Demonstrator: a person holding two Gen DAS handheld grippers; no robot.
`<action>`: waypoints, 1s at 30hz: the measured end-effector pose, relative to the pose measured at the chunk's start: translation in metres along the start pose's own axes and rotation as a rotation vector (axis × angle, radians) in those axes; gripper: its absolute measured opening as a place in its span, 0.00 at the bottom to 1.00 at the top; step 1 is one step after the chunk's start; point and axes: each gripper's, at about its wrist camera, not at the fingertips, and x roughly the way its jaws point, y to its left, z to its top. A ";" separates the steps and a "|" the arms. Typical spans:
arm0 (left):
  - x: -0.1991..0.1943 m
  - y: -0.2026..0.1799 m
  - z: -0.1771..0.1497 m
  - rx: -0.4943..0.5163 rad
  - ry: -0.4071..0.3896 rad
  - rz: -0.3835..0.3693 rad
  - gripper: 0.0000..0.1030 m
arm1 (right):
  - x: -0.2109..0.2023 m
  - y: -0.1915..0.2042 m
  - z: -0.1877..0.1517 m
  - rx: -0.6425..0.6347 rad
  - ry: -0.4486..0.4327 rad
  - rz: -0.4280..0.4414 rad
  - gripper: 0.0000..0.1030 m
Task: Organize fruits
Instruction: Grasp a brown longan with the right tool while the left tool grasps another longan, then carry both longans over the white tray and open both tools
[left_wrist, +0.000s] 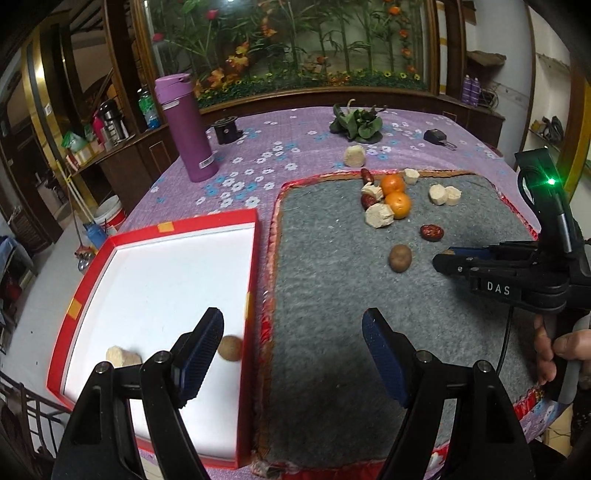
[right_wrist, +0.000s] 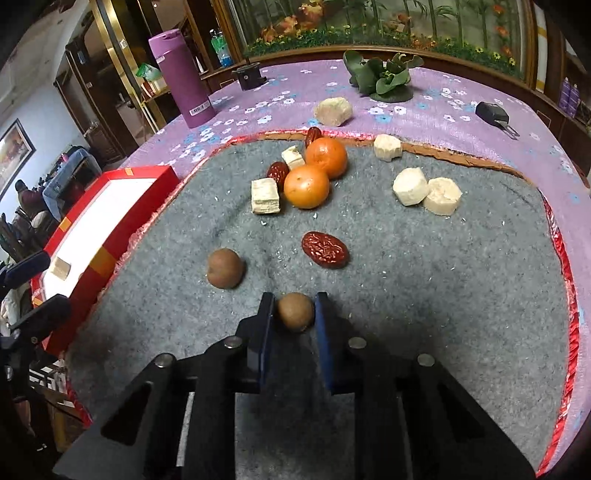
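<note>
Longan (right_wrist: 295, 312) between right gripper (right_wrist: 294, 314) fingers (right_wrist: 322, 325) — round, no long axis.

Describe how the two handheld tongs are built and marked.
Both tongs are black plastic with cut-out frames, silver pivot bolts and ribbed blue pads. In the left wrist view, the left tongs show both pads; the right tongs carry white "DAS" lettering, a green light on top and a thin black cable. No sleeve is visible.

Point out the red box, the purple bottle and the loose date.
red box (left_wrist: 251, 258), left wrist view, on its right wall.
purple bottle (right_wrist: 181, 81), right wrist view, mid body.
loose date (right_wrist: 325, 249), right wrist view, centre of its wrinkled skin.
</note>
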 end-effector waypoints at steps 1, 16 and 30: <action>0.001 -0.003 0.003 0.009 -0.002 -0.007 0.75 | -0.003 -0.004 -0.001 0.009 -0.009 0.013 0.23; 0.068 -0.073 0.041 0.150 0.072 -0.155 0.61 | -0.016 -0.079 -0.015 0.315 -0.053 0.276 0.23; 0.084 -0.074 0.032 0.103 0.090 -0.236 0.22 | -0.015 -0.077 -0.013 0.288 -0.067 0.274 0.23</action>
